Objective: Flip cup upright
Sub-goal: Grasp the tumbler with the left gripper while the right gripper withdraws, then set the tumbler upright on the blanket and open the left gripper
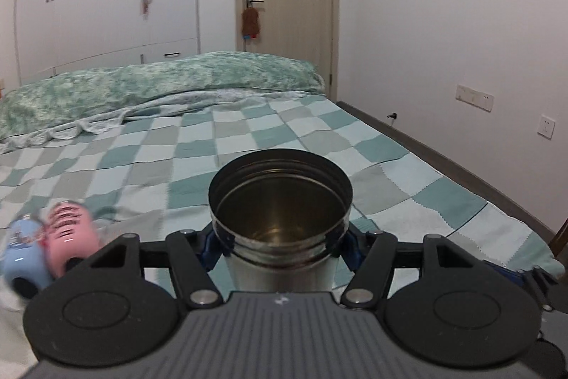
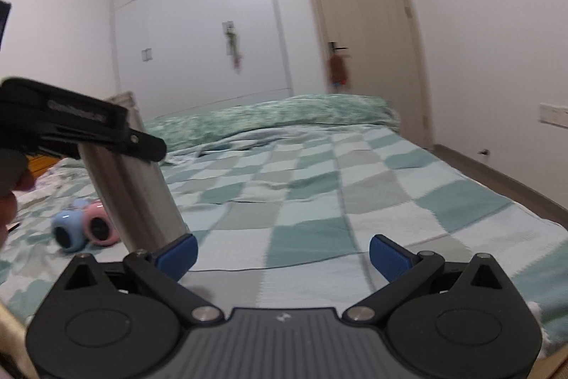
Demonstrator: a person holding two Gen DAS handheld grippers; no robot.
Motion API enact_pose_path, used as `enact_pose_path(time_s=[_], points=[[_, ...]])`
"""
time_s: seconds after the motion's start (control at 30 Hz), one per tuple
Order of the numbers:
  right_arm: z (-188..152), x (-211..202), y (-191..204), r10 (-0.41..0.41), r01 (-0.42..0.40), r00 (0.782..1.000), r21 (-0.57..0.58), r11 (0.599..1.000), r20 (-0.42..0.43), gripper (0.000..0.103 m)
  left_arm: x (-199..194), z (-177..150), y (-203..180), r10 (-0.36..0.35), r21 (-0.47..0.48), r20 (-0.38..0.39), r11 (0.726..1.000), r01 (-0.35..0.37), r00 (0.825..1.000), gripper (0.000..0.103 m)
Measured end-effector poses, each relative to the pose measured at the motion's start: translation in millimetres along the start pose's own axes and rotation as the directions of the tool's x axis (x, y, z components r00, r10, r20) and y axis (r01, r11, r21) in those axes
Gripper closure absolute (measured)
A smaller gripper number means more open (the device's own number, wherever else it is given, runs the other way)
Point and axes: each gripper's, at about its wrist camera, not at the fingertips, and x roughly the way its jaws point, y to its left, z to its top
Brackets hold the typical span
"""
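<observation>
A stainless steel cup (image 1: 280, 201) stands with its open mouth up between my left gripper's (image 1: 280, 245) blue fingers, which are shut on its neck. In the right wrist view the same cup (image 2: 131, 187) shows at the left, tilted a little, its base low near the checked bedspread (image 2: 319, 187), with the left gripper (image 2: 85, 130) clamped on its upper part. My right gripper (image 2: 282, 256) is open and empty, low over the bed, its left fingertip (image 2: 177, 253) close beside the cup's base.
A pink and a blue small round gadget (image 1: 46, 244) lie together on the bed left of the cup, also in the right wrist view (image 2: 85, 229). A green quilt (image 1: 159, 84) is bunched at the far side. Wardrobe, door and wall stand beyond.
</observation>
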Motion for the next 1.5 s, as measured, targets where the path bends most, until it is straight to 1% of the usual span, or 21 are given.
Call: enact_pose_path(time_s=[0.07,0.13,0.17,0.2,0.27,0.3,0.43,0.47,0.5,0.53,0.57,0.6,0.63,0.73,0.87,0.93,1.07,1.2,1.3,1.4,1.5], points=[[-2,2,-9,-0.032,0.032,0.999,0.018,0.999,0.0,0.0,23,-7,-10,0.011,0.029,-0.005,1.0,-0.01,1.0,0.038],[-4,4,-17,-0.051,0.051,0.999,0.036,0.998,-0.005,0.0,44,-23,-16,0.034,0.062,-0.029,0.998,-0.032,0.999,0.039],[-5,6,-20,-0.059,0.059,0.998,0.041,0.997,-0.009,0.0,53,-33,-16,0.034,0.063,-0.037,0.998,-0.031,0.999,0.039],[-5,6,-23,-0.065,0.066,0.998,0.043,0.997,-0.013,0.0,56,-39,-15,0.029,0.064,-0.026,0.998,-0.027,0.999,0.039],[-7,8,-26,-0.073,0.073,0.997,0.039,0.997,-0.017,0.0,63,-45,-10,0.015,0.034,-0.049,0.999,-0.013,0.999,0.039],[-7,8,-27,-0.075,0.075,0.997,0.036,0.997,-0.017,0.0,63,-45,-8,0.01,0.024,-0.043,1.0,-0.009,0.999,0.039],[-8,10,-28,-0.081,0.081,0.997,0.034,0.996,-0.02,0.0,61,-47,-1,-0.009,0.023,-0.032,1.0,0.01,0.999,0.039],[-8,10,-28,-0.08,0.081,0.997,0.035,0.996,-0.02,0.0,60,-48,-2,-0.01,0.028,-0.032,1.0,0.01,0.999,0.037],[-8,10,-28,-0.079,0.08,0.997,0.035,0.996,-0.021,0.0,59,-48,-3,-0.003,0.034,-0.035,0.999,0.004,0.999,0.027],[-7,10,-27,-0.078,0.079,0.997,0.035,0.996,-0.021,0.0,56,-48,-4,0.009,0.038,-0.029,0.999,-0.007,1.0,0.008],[-7,11,-27,-0.076,0.077,0.997,0.033,0.997,-0.021,0.0,52,-48,-4,0.017,0.04,-0.012,0.999,-0.017,1.0,0.0],[-7,11,-25,-0.074,0.075,0.997,0.03,0.997,-0.02,0.0,45,-46,-3,0.023,0.038,0.021,0.999,-0.024,1.0,0.0],[-7,10,-24,-0.073,0.074,0.997,0.026,0.997,-0.017,0.0,40,-44,-2,0.024,0.034,0.039,0.999,-0.025,0.999,0.0],[-6,6,-18,-0.071,0.071,0.997,0.007,0.997,-0.001,0.0,11,-36,8,0.035,-0.003,0.11,0.999,-0.035,0.993,0.0],[-4,-6,-10,-0.063,0.064,0.997,-0.019,0.998,0.042,0.0,-41,-39,26,0.058,-0.017,0.219,0.998,-0.056,0.974,0.0],[-3,-13,-5,-0.054,0.057,0.996,-0.032,0.998,0.066,0.0,-69,-46,35,0.076,-0.021,0.252,0.997,-0.073,0.965,0.0],[-1,-32,8,-0.011,0.016,0.995,-0.044,0.999,0.102,0.0,-122,-71,54,0.111,-0.03,0.272,0.994,-0.107,0.956,0.0],[-4,-51,32,0.04,-0.032,0.993,-0.075,0.997,0.11,0.0,-164,-102,74,0.136,-0.051,0.275,0.991,-0.127,0.952,0.0],[-12,-63,54,0.065,-0.051,0.992,-0.125,0.991,0.112,0.0,-182,-127,84,0.174,-0.07,0.28,0.985,-0.16,0.944,0.0],[-20,-70,67,0.072,-0.055,0.992,-0.152,0.987,0.106,0.0,-187,-147,94,0.215,-0.094,0.276,0.976,-0.197,0.937,0.0],[-26,-77,76,0.073,-0.053,0.991,-0.171,0.984,0.111,0.0,-189,-160,102,0.247,-0.117,0.295,0.968,-0.222,0.923,0.0]])
